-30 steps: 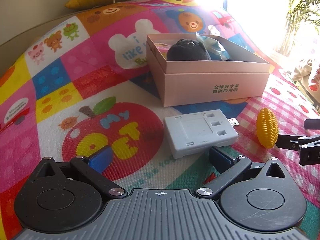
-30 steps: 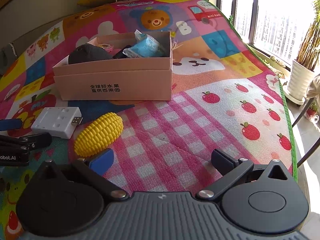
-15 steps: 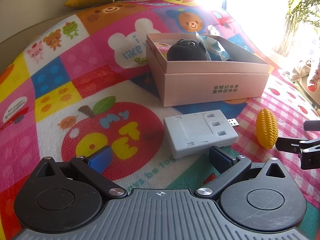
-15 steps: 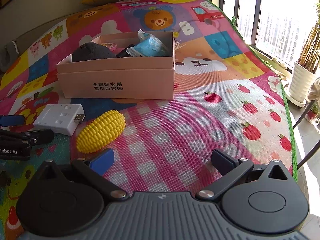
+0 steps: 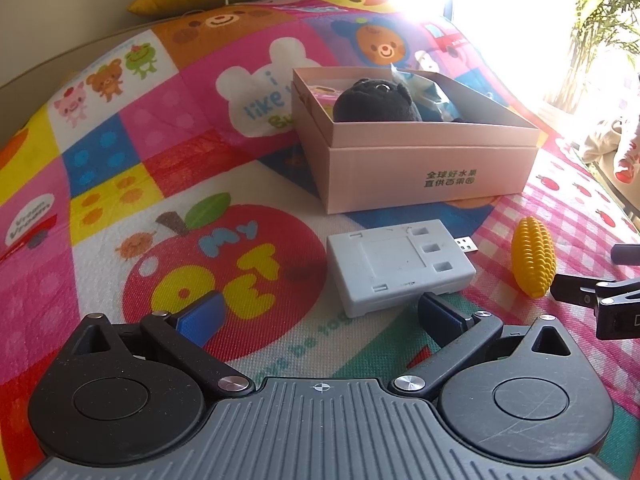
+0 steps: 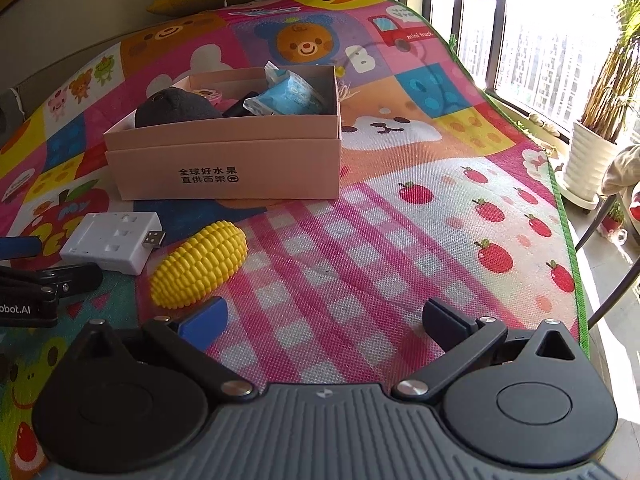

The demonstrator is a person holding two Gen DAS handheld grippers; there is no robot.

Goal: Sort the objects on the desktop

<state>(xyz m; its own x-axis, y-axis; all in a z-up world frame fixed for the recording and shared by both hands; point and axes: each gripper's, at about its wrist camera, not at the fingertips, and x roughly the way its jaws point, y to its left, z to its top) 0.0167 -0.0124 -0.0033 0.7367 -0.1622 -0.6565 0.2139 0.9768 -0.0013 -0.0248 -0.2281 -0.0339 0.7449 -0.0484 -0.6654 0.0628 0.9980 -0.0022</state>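
Corn (image 6: 199, 264) beside adapter (image 6: 113, 241), before box (image 6: 224, 160)

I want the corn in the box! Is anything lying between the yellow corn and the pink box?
No, only bare mat lies between the corn and the pink box, seen in the right wrist view. The white plug block sits off to one side.

It was a home, probably a living room: a colourful children's play mat (image 6: 400, 240) covered the surface, a potted plant (image 6: 592, 152) stood by the window (image 6: 540, 40).
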